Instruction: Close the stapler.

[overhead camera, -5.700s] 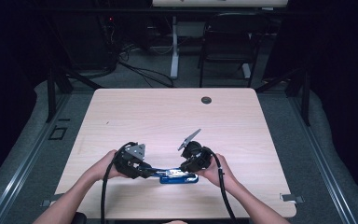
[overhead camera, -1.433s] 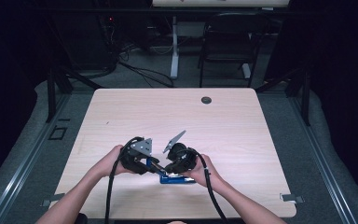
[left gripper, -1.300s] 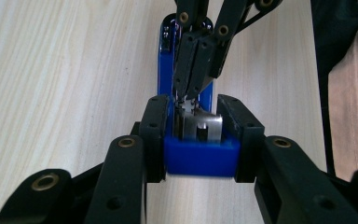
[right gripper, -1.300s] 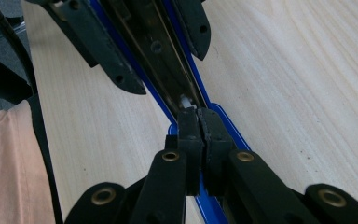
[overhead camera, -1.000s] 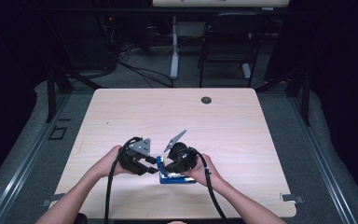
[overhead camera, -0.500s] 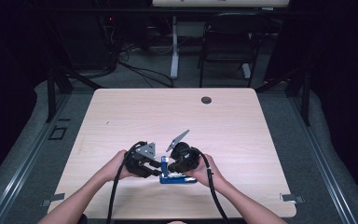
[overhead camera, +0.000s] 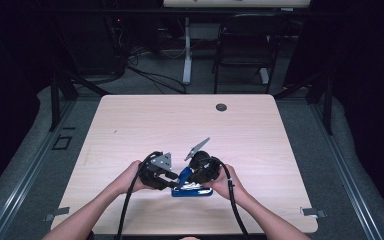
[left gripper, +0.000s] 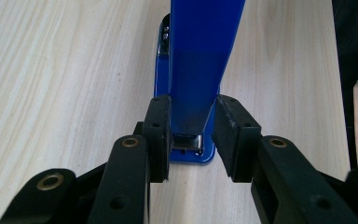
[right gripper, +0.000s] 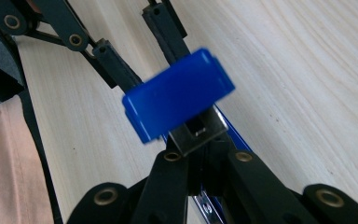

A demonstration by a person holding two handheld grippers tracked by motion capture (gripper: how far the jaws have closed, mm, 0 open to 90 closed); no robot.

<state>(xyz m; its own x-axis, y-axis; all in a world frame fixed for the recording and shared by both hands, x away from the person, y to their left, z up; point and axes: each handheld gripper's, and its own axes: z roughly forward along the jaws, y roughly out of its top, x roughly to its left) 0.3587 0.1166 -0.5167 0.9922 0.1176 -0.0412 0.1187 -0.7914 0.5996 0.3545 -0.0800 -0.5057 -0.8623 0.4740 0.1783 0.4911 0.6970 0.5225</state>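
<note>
My left gripper [left gripper: 192,135] has just been closing, and the blue stapler's raised top arm [left gripper: 200,60] now stands between its jaws. One pad lies flat against the arm's side; the other sits just beside the opposite face, and I cannot tell whether a sliver of gap is left there. A second ago this gripper hovered a little farther out to the side in the high view; now it is tucked in against the blue stapler [overhead camera: 190,186], low over the worktop [overhead camera: 130,130].

My right gripper [right gripper: 204,154] is fully closed on the metal staple channel [right gripper: 200,133] under the arm, right in front of its jaws, with the blue cap of the arm just above and beyond them. It has not shifted in that time, so it is acting as the anchor.

The stapler's base lies flat on the worktop directly below and ahead of my left gripper, its near end just past my jaw tips, and the arm rises from it away from me.

As I judge it, this means the reach is over and the two-handed hold is nearly set: the right fixes the channel, and the left takes the lid. The next step looks like swinging the arm about its hinge, and it needs the left pads seated squarely first, or the smooth blue face may slip out.
</note>
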